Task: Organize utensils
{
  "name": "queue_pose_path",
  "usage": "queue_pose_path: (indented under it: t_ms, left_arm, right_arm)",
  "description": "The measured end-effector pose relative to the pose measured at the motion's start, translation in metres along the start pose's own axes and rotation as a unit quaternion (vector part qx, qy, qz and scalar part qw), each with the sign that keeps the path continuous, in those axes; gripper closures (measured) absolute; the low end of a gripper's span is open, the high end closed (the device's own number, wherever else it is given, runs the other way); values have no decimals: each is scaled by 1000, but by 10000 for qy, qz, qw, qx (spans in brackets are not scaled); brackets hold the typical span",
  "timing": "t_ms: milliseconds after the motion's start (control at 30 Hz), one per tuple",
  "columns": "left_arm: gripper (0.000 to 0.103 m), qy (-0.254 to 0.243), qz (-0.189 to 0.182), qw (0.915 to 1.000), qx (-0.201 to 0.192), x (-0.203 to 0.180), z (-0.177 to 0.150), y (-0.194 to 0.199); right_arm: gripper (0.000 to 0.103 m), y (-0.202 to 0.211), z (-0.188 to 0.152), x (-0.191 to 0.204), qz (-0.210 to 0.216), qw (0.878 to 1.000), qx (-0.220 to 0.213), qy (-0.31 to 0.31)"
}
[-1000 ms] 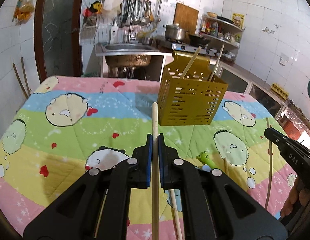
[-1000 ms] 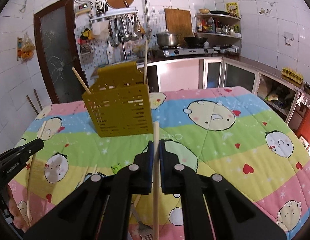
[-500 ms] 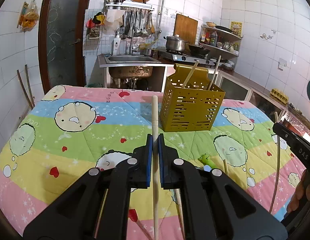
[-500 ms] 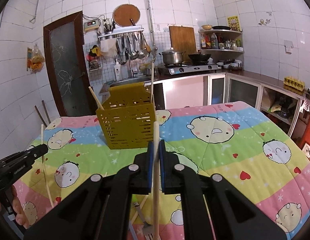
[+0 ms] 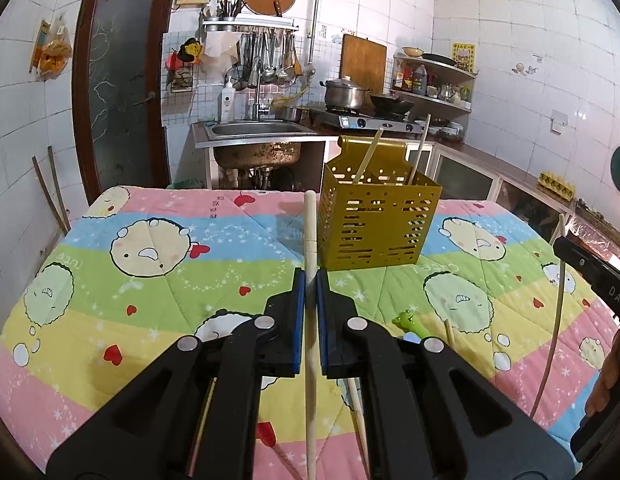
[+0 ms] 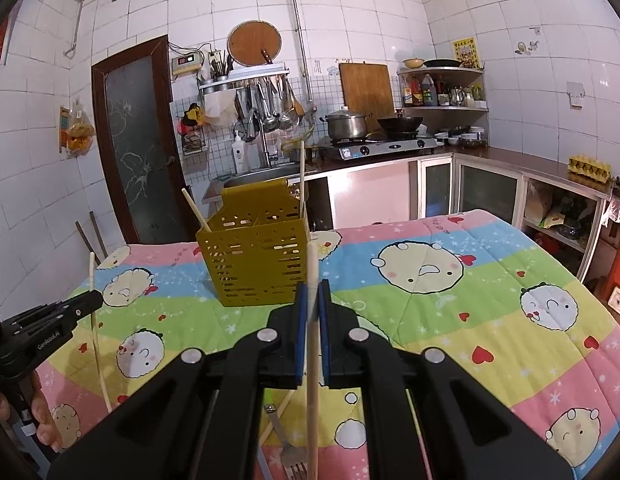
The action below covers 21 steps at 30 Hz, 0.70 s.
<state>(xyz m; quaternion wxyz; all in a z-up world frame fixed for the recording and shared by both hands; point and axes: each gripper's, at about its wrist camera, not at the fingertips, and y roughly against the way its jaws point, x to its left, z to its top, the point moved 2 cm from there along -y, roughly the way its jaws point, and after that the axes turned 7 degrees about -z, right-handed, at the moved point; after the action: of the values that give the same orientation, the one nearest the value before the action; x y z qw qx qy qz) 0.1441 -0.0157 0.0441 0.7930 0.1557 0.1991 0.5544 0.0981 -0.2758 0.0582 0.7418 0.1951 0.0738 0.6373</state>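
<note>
A yellow perforated utensil holder (image 5: 375,224) (image 6: 258,266) stands upright on the quilted table, with two chopsticks leaning in it. My left gripper (image 5: 308,280) is shut on a pale wooden chopstick (image 5: 310,232) whose tip points up, just left of the holder. My right gripper (image 6: 312,292) is shut on another wooden chopstick (image 6: 313,264), its tip in front of the holder's right corner. Each gripper shows at the other view's edge, the right one (image 5: 589,276) and the left one (image 6: 50,320), with its stick hanging down. A fork (image 6: 288,452) and loose chopsticks (image 5: 359,420) lie below the grippers.
A small green figure (image 5: 407,318) lies on the cartoon-print quilt (image 5: 150,280) near the front. Behind the table are a steel sink (image 5: 254,130), a stove with a pot (image 5: 345,94), and counters along the right wall (image 6: 549,176). A person's hand (image 6: 42,420) holds the left gripper.
Both grippers have tilted upward, so the holder and the table sit lower in each view and more wall shows. Each keeps its chopstick. The right gripper rose slightly.
</note>
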Motion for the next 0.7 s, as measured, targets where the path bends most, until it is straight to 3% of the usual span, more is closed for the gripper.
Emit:
queue_pose_path:
  t_ms: [400,700]
  left_arm:
    - [98,-153,-117,9990,-410,-14,44,3]
    - [98,-241,-239,9929,-1139,-29,140,-13]
  right_arm:
    - [97,-6,35,3,63,9990,-440,-56]
    - [97,-34,100,18,143,9942,-1059,-143]
